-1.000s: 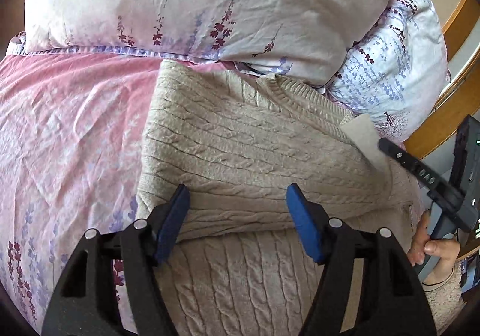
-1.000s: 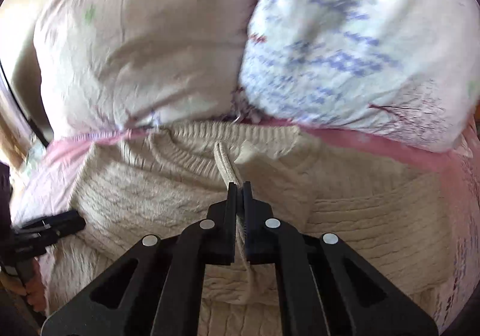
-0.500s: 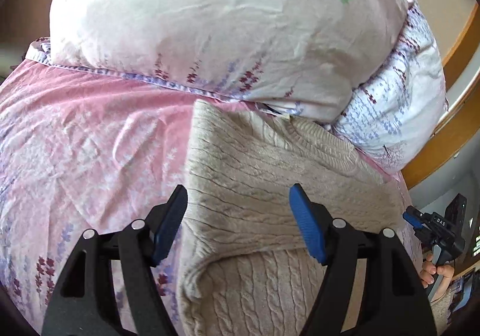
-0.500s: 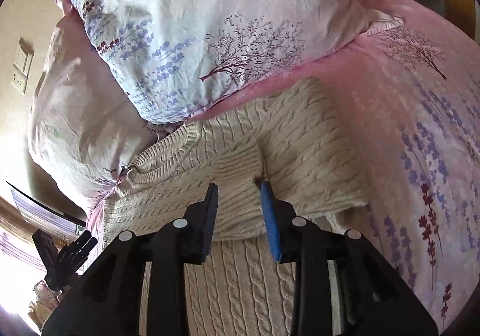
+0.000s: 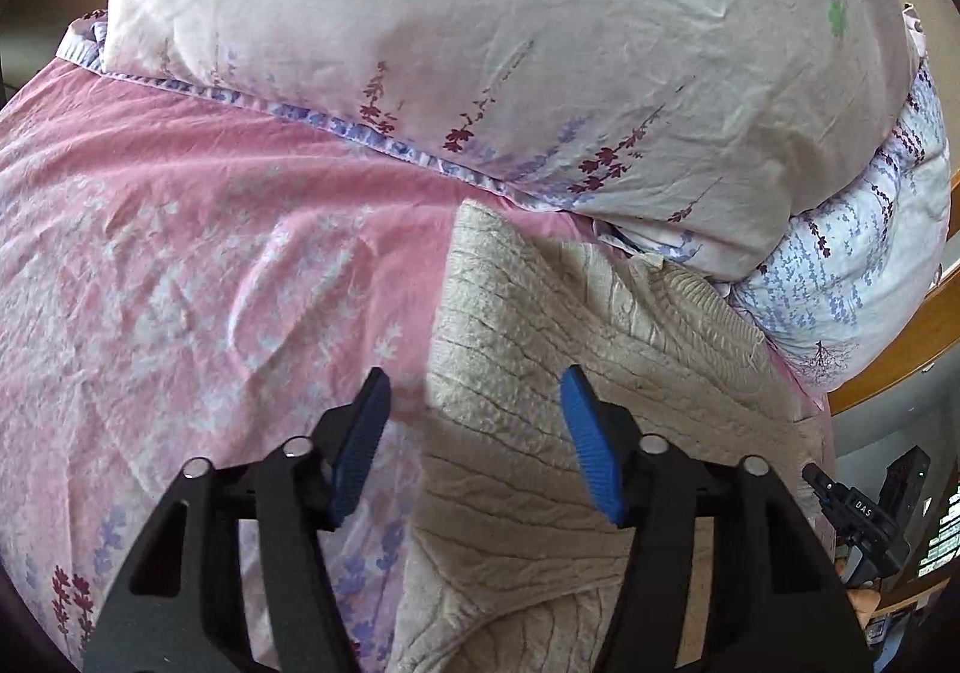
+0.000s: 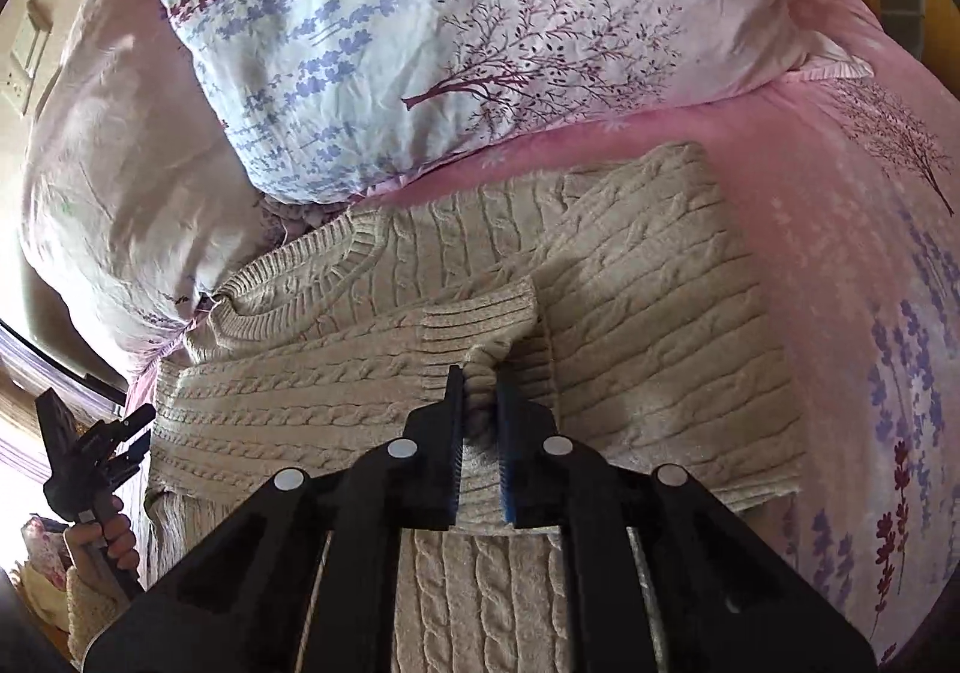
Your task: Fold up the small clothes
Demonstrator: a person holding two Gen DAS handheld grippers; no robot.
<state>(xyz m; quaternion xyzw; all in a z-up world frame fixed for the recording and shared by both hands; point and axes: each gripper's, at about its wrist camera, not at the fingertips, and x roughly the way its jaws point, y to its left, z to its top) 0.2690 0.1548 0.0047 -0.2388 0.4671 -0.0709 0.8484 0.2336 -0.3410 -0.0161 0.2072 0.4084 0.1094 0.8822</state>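
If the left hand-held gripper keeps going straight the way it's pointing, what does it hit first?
Most likely the left edge of the sweater on the pink sheet: the edge lies between the closing jaws of the left hand-held gripper, unpinched. The pillow lies beyond. Depth is uncertain.

The only legible lettering is "DAS", small and white on the black body of the right gripper [image 5: 855, 517], seen from the left wrist view at the lower right edge. At the far right edge of that view, a dark panel [image 5: 942, 535] carries pale rows that may be print, too small to read. The right wrist view shows no readable writing.
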